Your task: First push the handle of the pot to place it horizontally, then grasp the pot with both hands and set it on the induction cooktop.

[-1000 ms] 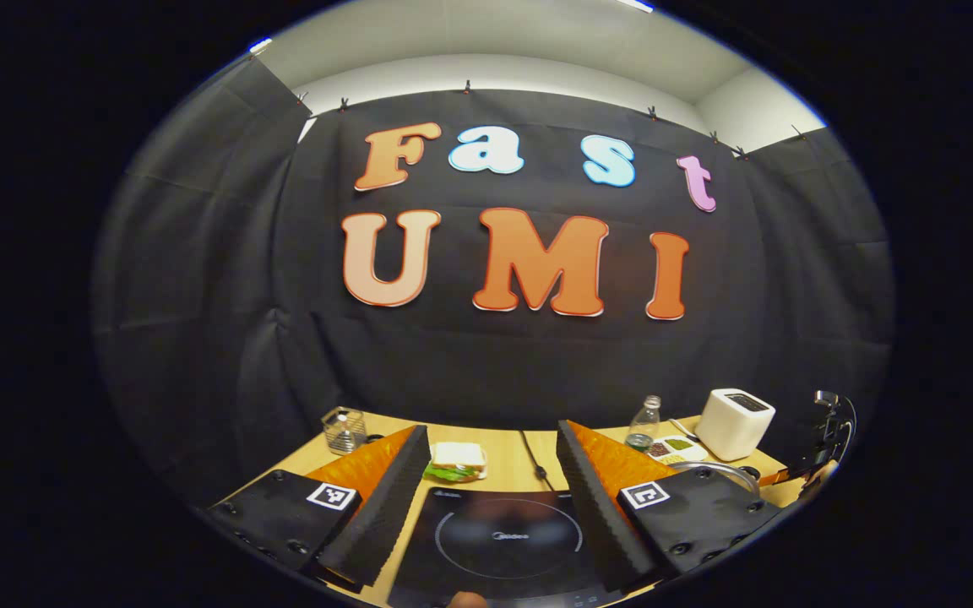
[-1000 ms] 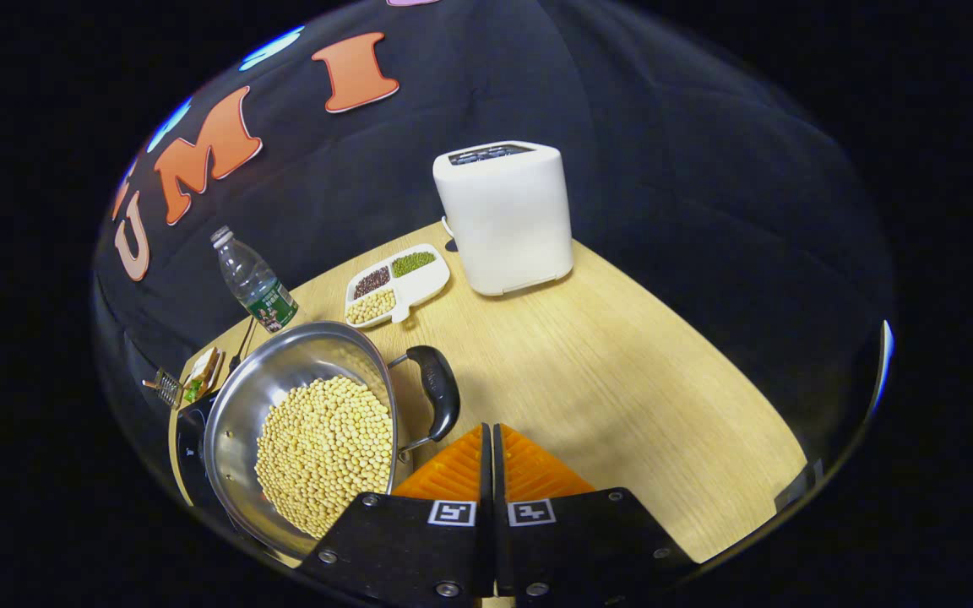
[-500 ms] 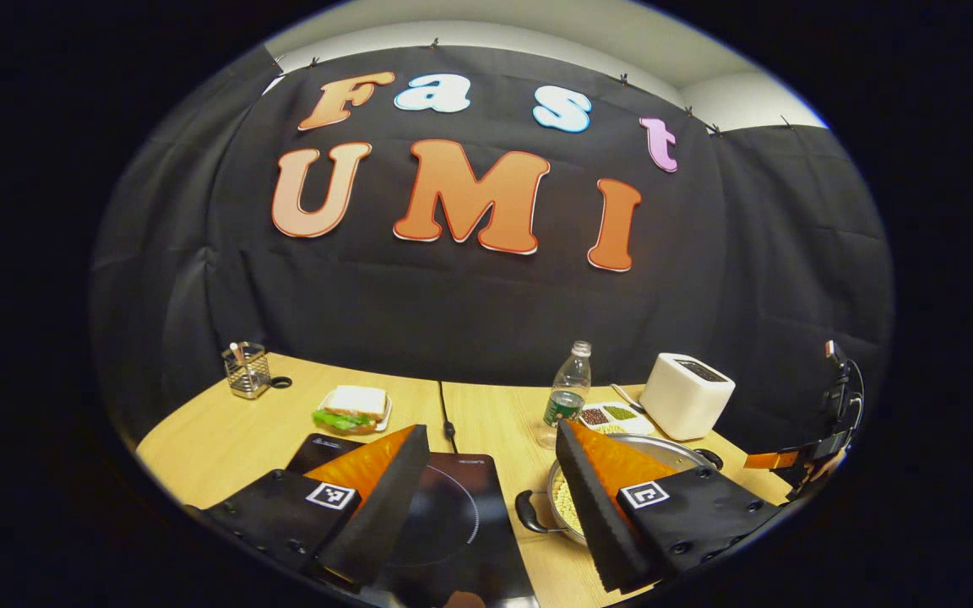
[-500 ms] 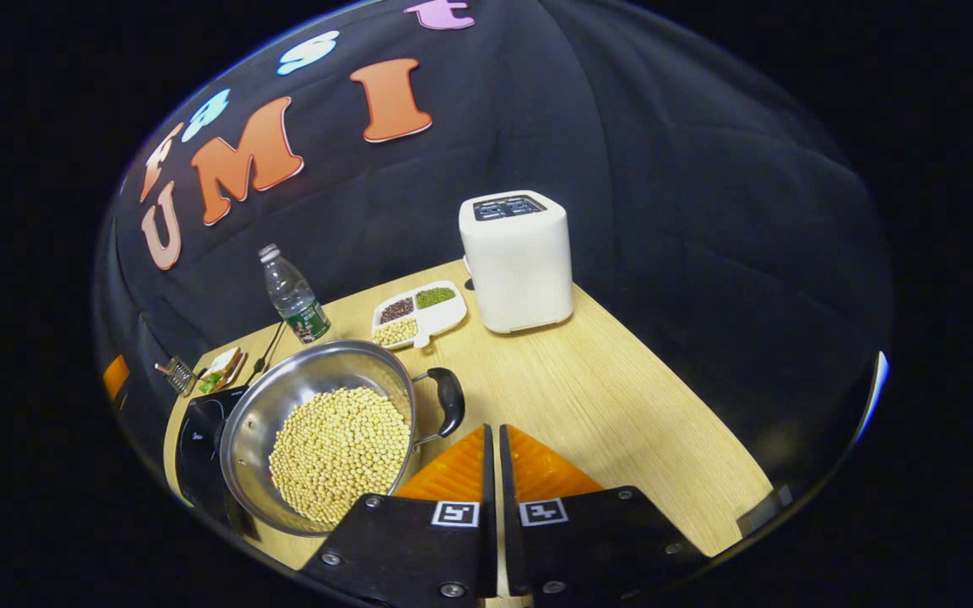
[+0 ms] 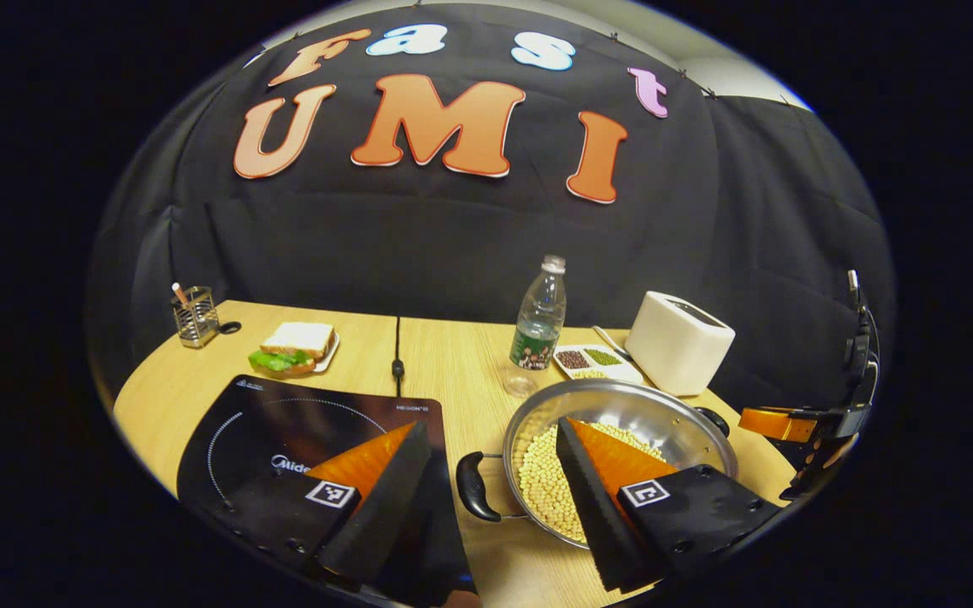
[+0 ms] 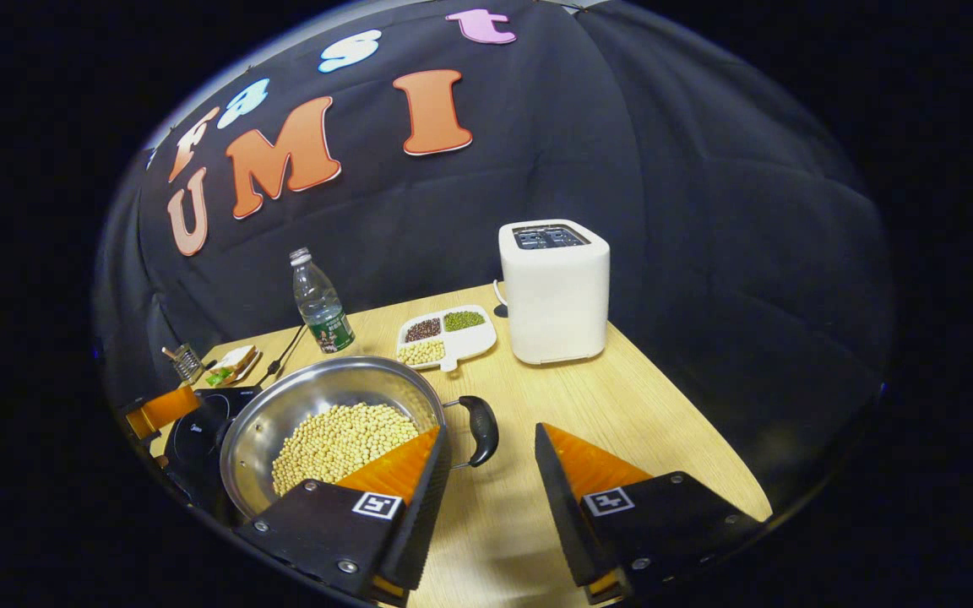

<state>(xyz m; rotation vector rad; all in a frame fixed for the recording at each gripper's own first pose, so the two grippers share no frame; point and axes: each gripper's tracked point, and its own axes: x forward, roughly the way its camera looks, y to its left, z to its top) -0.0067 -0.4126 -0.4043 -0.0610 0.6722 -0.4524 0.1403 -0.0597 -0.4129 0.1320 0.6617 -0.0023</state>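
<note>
Steel pot [image 6: 330, 414] lying between both open claws, left claw [image 5: 486, 494] and right claw [image 6: 491, 485] each bracketing a handle.

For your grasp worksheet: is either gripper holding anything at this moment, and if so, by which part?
Nothing is held. The left gripper and right gripper are both open, each lined up with a black handle of the pot, not yet closed on it.

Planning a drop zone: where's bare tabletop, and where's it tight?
Free: the wood right of the pot, in front of the toaster out to the table edge. Also the front-left corner between the wire holder, sandwich plate and induction cooktop. Crowded: bottle, divided bean tray and pot cluster together.
</note>
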